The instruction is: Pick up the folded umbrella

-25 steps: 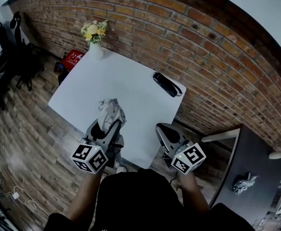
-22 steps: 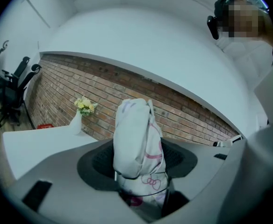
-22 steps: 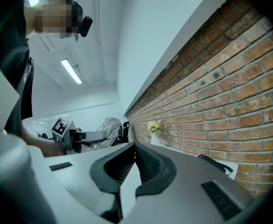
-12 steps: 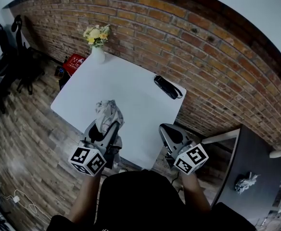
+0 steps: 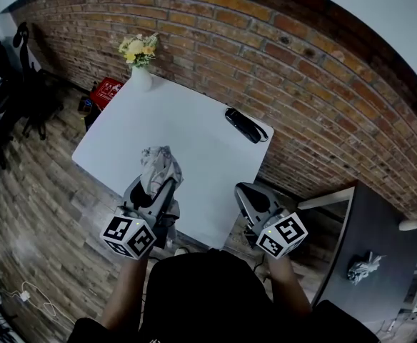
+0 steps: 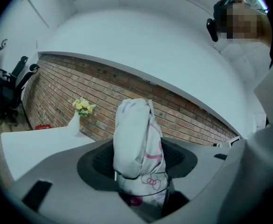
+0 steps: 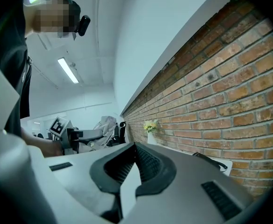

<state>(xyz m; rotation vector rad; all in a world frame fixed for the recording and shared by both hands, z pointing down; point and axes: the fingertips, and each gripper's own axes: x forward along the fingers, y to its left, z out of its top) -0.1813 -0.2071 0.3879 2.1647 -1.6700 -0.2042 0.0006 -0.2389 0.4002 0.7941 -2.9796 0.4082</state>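
The folded umbrella (image 5: pixel 160 164), white cloth with pink print, stands upright between the jaws of my left gripper (image 5: pixel 155 190), which is shut on its lower part. In the left gripper view the umbrella (image 6: pixel 135 139) fills the gap between the dark pads (image 6: pixel 98 160) and rises above them. It hangs over the near edge of the white table (image 5: pixel 194 116). My right gripper (image 5: pixel 249 197) is off the table's near right corner, its jaws together with nothing between them (image 7: pixel 135 161). From there the umbrella (image 7: pixel 106 125) shows at the left.
A long black object (image 5: pixel 245 125) lies at the table's far right corner. A white vase of yellow flowers (image 5: pixel 141 56) stands at the far left corner by the brick wall. A red box (image 5: pixel 106 90) and office chairs (image 5: pixel 16 77) are left; a dark cabinet (image 5: pixel 380 234) is right.
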